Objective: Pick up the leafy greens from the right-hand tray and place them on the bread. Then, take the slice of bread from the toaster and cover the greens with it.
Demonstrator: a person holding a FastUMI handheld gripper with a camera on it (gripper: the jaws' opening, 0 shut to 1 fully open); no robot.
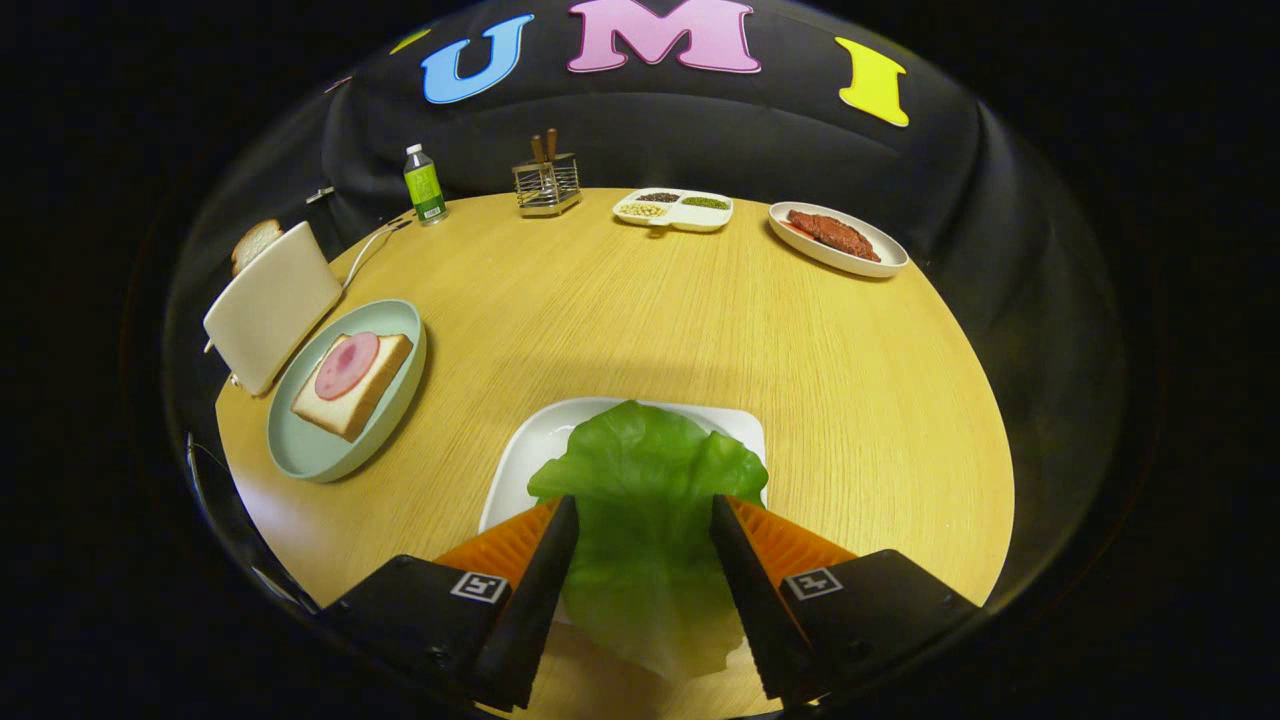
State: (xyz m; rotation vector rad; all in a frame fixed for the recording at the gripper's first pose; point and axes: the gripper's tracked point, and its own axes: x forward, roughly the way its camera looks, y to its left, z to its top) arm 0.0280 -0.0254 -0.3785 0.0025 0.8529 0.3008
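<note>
The gripper [644, 515] stands with its jaws spread moderately wide, and the lettuce leaf [645, 500] lies between the two fingers, low in the centre of the frame. Whether the fingers actually press on the leaf cannot be told from this angle; it may simply rest between them. The leaf covers much of a white tray [530, 450] on the wooden table [700, 330].

At left, a pale green plate [310, 455] carries bread [350, 385] topped with a ham slice [346, 365]. Just behind it stands a toaster [270, 305] with a bread slice [255, 243] showing. Along the far edge sit a bottle [424, 184], a utensil rack [547, 184], a divided dish [673, 209] and a plate of meat [836, 238].
</note>
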